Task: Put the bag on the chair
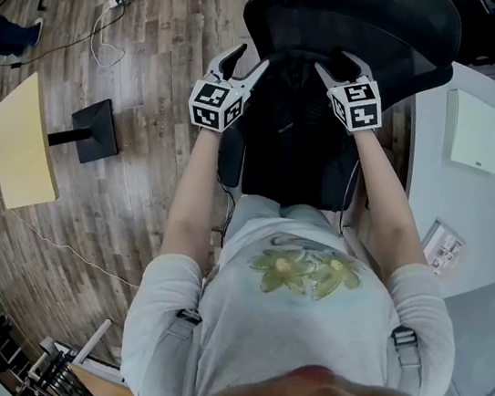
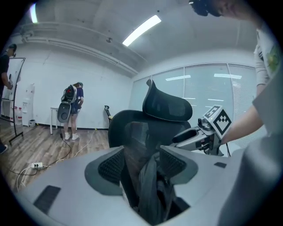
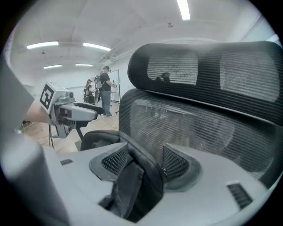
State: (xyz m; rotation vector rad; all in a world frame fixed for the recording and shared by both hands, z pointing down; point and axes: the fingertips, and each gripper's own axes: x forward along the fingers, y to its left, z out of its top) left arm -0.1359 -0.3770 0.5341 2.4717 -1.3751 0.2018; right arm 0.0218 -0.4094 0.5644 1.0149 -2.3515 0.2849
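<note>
The bag [image 1: 296,131] lies on the seat of the chair [image 1: 384,24]. It seems to cover most of the seat, from the front edge to the back edge, where its top leans by the mesh backrest [image 3: 199,128], so I judge the placing itself as good as done. My left hand-held gripper [image 1: 251,57] and my right hand-held gripper [image 1: 336,63] hang just above the bag's top, one toward each side edge of the seat, which is how two of them would carry a wide soft load evenly. Both have their jaws wide apart. In the left gripper view a fold of dark grey fabric and a strap rise between the ribbed pads [image 2: 110,165]. In the right gripper view a dark padded band does the same. The pads press on neither, so nothing is clamped. The bag is black to charcoal, soft and slumped, with loose straps, and against the black seat its outline is hard to trace from above. Being limp, it probably needs the backrest for support, and I would lift clear straight up so no strap catches a jaw.
</note>
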